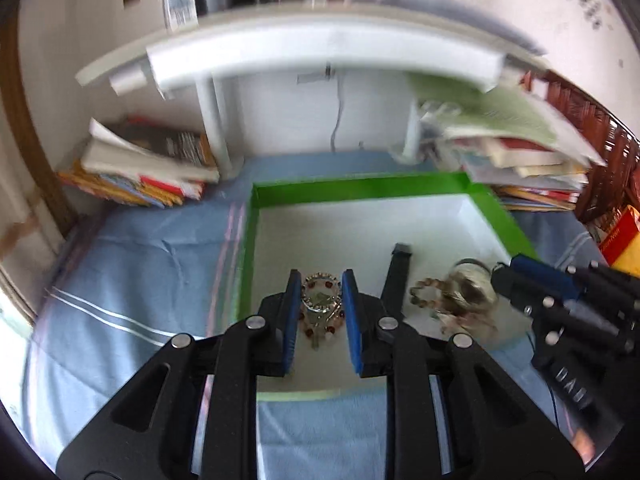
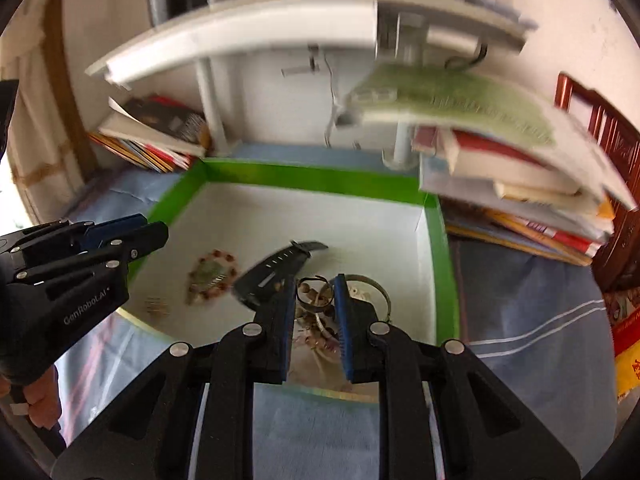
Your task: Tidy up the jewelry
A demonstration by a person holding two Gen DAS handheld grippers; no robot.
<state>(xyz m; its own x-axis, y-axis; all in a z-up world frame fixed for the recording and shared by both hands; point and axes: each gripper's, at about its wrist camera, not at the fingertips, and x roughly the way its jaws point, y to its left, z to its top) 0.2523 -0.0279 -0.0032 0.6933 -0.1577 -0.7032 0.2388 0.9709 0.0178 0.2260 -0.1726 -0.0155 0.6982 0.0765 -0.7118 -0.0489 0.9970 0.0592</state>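
Both tongs, the left gripper (image 1: 321,280) and right gripper (image 2: 316,286), hang narrowly parted and empty above the green-walled tray (image 1: 360,186), where a red-beaded bracelet (image 1: 322,300), black watch strap (image 1: 400,272) and tangled bangles (image 2: 360,292) lie on its white floor.

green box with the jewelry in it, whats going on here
A person holds a hand-held gripper in each hand above a green box on a blue cloth. Jewelry lies loose on the box's white floor: a red-beaded bracelet, a black watch strap, and a tangle of bangles and beads. The left hand-held gripper lines up over the bracelet, the right hand-held gripper over the tangle. Both have a narrow gap between the pads and hold nothing. The frames are motion-blurred.
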